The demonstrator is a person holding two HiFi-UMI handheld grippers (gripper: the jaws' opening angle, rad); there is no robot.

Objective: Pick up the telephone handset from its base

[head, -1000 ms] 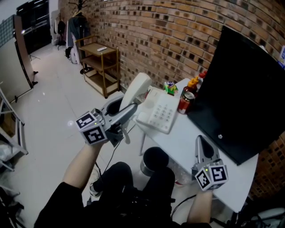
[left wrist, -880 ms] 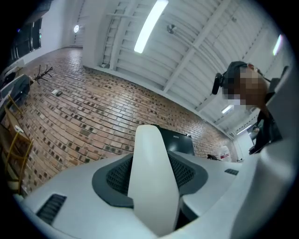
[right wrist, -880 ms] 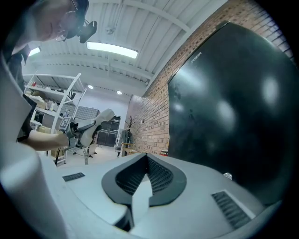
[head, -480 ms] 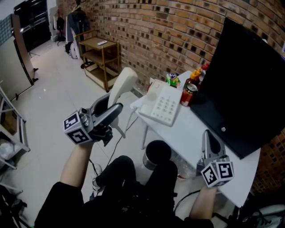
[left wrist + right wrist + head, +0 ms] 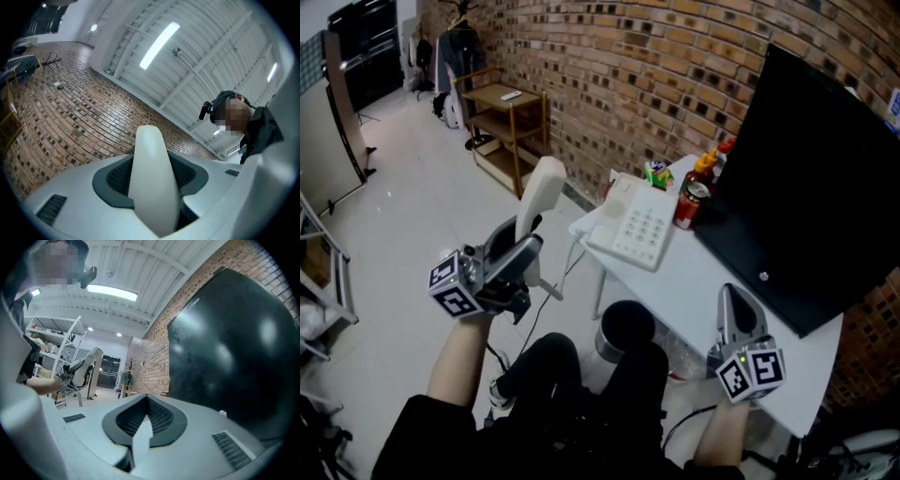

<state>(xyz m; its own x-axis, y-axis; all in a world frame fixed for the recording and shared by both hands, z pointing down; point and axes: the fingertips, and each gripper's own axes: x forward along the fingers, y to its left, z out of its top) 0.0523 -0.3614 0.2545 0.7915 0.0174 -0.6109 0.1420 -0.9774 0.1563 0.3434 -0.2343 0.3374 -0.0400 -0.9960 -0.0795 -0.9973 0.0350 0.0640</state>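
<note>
The white handset (image 5: 540,195) is clear of its base and stands nearly upright over the floor, left of the table. My left gripper (image 5: 523,251) is shut on its lower half. In the left gripper view the handset (image 5: 152,178) fills the gap between the jaws and points up at the ceiling. A thin cord (image 5: 565,264) runs from it back toward the table. The white telephone base (image 5: 636,230), its keypad showing, lies on the white table (image 5: 703,295) near the left corner. My right gripper (image 5: 731,302) rests on the table's near side, jaws together and holding nothing (image 5: 140,430).
A big black monitor (image 5: 811,178) leans across the table's right side. A red can (image 5: 689,206), sauce bottles (image 5: 708,171) and a small toy (image 5: 656,174) stand behind the base. A wooden shelf (image 5: 511,122) stands by the brick wall. A round black bin (image 5: 623,333) sits under the table.
My left gripper has carried the handset to the left and toward the person, farther from the base, and tipped it more upright. The right gripper has stayed where it was.
</note>
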